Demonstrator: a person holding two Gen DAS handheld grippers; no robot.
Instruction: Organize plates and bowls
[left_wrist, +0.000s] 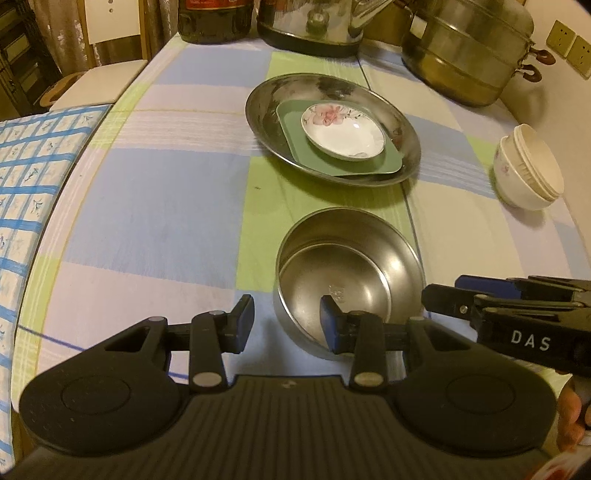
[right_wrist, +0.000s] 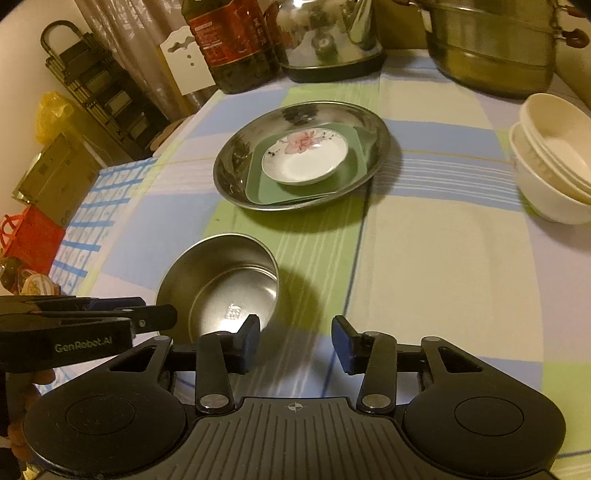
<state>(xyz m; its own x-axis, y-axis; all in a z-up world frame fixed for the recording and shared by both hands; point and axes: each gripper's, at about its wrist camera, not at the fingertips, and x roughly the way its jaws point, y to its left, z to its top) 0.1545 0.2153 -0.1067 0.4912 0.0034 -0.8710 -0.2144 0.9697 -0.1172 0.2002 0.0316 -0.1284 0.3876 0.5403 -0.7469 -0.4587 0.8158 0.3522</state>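
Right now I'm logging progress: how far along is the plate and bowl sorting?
Done: floral white saucer sits on green square plate inside round steel platter; cream ceramic bowls are nested. In hand: nothing; left hand-held gripper and right hand-held gripper are open. Left: nested steel bowls.

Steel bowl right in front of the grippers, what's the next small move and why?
Probably ease the left gripper forward and close on the near rim of the steel bowl. Both grippers are open and empty, and the left one's fingers already straddle that rim. The plates are nested in the steel dish and the white bowls are stacked, so this bowl looks like the one left out.
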